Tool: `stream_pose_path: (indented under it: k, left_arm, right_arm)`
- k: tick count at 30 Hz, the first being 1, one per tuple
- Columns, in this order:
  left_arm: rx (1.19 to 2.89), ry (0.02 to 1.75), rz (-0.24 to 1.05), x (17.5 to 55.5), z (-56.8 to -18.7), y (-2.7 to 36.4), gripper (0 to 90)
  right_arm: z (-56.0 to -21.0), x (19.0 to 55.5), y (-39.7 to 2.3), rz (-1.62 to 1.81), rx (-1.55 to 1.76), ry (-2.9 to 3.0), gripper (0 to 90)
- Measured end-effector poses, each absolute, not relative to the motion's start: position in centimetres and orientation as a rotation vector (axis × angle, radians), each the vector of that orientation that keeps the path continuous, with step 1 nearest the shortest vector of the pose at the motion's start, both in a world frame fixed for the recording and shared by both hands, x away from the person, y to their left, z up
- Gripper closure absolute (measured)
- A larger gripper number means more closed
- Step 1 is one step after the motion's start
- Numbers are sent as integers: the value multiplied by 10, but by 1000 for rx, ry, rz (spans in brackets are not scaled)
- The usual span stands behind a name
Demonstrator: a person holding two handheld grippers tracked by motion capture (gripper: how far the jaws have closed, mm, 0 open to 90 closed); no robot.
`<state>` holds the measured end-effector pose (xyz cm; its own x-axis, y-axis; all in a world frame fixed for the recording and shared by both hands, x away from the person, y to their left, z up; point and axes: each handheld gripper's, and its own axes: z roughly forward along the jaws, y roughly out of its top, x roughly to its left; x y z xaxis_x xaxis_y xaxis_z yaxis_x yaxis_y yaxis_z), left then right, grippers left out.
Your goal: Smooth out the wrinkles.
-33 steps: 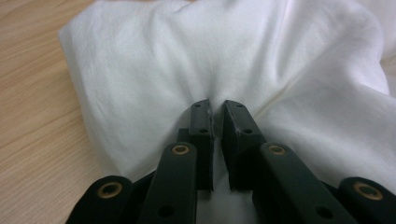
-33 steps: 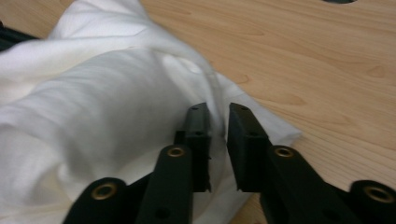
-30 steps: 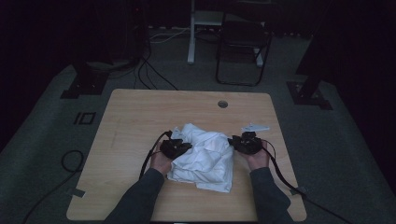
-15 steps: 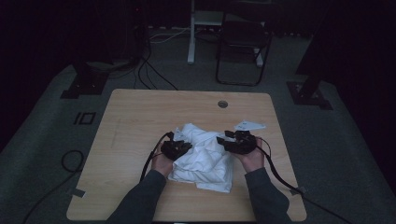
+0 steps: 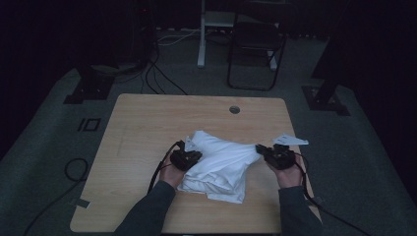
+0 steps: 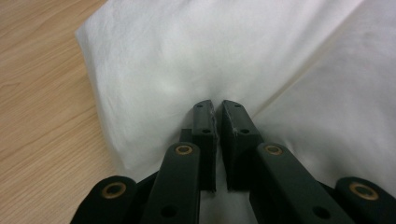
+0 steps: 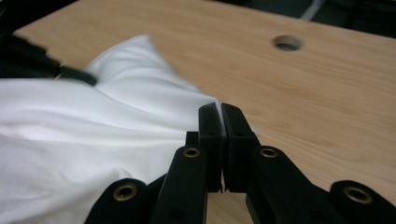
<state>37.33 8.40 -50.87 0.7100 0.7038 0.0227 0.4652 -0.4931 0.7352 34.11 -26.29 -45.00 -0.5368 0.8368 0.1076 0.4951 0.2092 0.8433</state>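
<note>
The wooden table (image 5: 147, 123) carries a white cloth (image 5: 221, 164), which lies crumpled and partly folded on the near half of the tabletop, between the two hands. At the left edge of the cloth, the left gripper (image 5: 189, 158) rests low on the fabric, held by the person's left hand (image 5: 172, 172), with its cable (image 5: 160, 169) trailing back toward the near table edge. In the left gripper view, the jaws are pressed together with a thin layer of the white cloth (image 6: 187, 60) pinched between them; the fabric spreads out ahead of the jaws in broad smooth folds, and bare wood of the table (image 6: 37, 93) shows to the left of it. Across the cloth to the right, the right gripper (image 5: 268, 151) sits at the cloth's right corner, held by the right hand (image 5: 290, 174) and raised slightly above the tabletop. Its jaws have just been closing and now stand clamped on that corner: in the right gripper view, a thin edge of the white cloth (image 7: 93, 130) enters between the jaws, and the fabric stretches away from them to the left in a taut sheet. Beyond the right gripper, a small white paper scrap (image 5: 290, 140) lies near the right table edge, apart from the cloth. A round cable hole (image 5: 234, 109) is set in the far part of the tabletop.
</note>
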Motion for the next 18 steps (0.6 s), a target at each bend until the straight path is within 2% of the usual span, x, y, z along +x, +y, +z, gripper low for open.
stream_pose_path:
  k: [5, 7, 9, 13, 18]
  left_arm:
    - [2181, 903, 434, 372, -508, 83, 845]
    - [2169, 921, 435, 369, -508, 85, 844]
    - [2168, 933, 446, 363, -508, 85, 844]
    - [2163, 943, 464, 354, -507, 85, 842]
    - [2122, 967, 438, 349, -504, 88, 828]
  right_arm:
    - [-456, 337, -271, 1166, 1282, 2104, 856]
    - [-455, 333, -273, 1149, 1309, 2063, 709]
    - [-448, 324, -271, 1221, 1286, 2058, 655]
    - [-441, 308, -251, 1287, 1171, 2129, 596]
    - [-451, 295, -203, 1358, 1051, 2273, 527]
